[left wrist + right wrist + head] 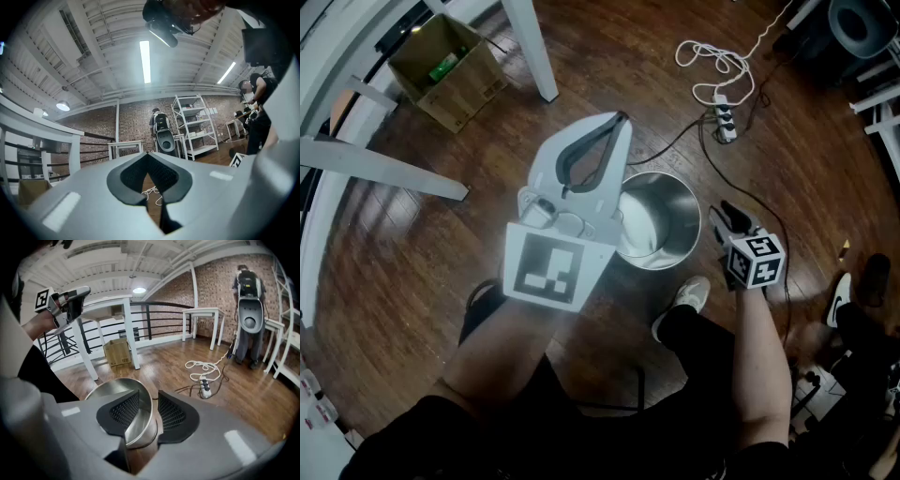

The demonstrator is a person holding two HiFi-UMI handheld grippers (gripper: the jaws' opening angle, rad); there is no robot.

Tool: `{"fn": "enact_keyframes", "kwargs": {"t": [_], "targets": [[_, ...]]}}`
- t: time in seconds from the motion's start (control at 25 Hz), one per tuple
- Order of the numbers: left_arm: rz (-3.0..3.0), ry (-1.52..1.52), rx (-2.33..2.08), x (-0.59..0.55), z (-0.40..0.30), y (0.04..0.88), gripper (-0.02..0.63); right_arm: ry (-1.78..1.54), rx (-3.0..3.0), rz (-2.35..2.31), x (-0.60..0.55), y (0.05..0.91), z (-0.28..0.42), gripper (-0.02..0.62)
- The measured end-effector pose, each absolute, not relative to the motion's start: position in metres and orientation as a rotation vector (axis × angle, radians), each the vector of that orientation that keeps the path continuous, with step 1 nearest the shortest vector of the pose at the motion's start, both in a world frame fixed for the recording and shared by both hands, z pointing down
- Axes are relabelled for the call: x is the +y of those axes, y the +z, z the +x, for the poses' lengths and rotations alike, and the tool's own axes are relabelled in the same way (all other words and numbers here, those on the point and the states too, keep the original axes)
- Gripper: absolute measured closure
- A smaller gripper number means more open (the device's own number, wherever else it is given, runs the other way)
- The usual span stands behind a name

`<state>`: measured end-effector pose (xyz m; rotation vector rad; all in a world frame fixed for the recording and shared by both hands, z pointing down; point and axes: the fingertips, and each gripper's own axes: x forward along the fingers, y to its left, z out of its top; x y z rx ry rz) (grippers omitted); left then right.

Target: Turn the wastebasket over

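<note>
A shiny steel wastebasket [661,225] stands mouth-up on the wooden floor, just ahead of my feet. My right gripper [724,208] is at its right rim, pointing down. In the right gripper view the right gripper [149,409] sits astride the wastebasket [117,391] rim, one pad inside and one outside. The pads are not pressing on the wall and a gap shows beside it. My left gripper [622,119] is held high, close to the head camera, above the basket's left side. In the left gripper view the left gripper [147,154] has its tips touching and nothing between them.
A cardboard box [445,66] sits at the far left beside white table legs [530,47]. A power strip [724,119] with a coiled white cable [712,58] lies beyond the basket. My white shoe [689,298] is close to the basket's near side. Shelving [194,124] stands far off.
</note>
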<state>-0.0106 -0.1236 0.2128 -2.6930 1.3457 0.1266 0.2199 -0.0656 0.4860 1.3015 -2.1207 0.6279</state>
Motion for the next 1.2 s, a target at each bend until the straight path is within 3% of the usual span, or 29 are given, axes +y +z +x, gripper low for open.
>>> {"fn": "enact_keyframes", "kwargs": {"t": [0.2, 0.52, 0.84, 0.92, 1.2], "targets": [[-2.700, 0.175, 1.372, -0.129, -0.017, 0.210, 0.607, 0.757, -1.956, 1.248, -0.046, 0.548, 0.218, 0.456], [-2.710, 0.128, 1.334, -0.122, -0.007, 0.215, 0.607, 0.823, -1.885, 1.269, -0.054, 0.571, 0.223, 0.430], [-2.715, 0.095, 1.331, -0.124, -0.009, 0.220, 0.607, 0.909, -1.868, 1.246, -0.058, 0.592, 0.222, 0.477], [-2.718, 0.090, 1.338, -0.125, -0.009, 0.220, 0.607, 0.918, -1.857, 1.227, -0.057, 0.598, 0.217, 0.521], [-2.699, 0.214, 1.345, -0.129, -0.008, 0.227, 0.607, 0.904, -1.836, 1.229, -0.066, 0.601, 0.218, 0.537]]}}
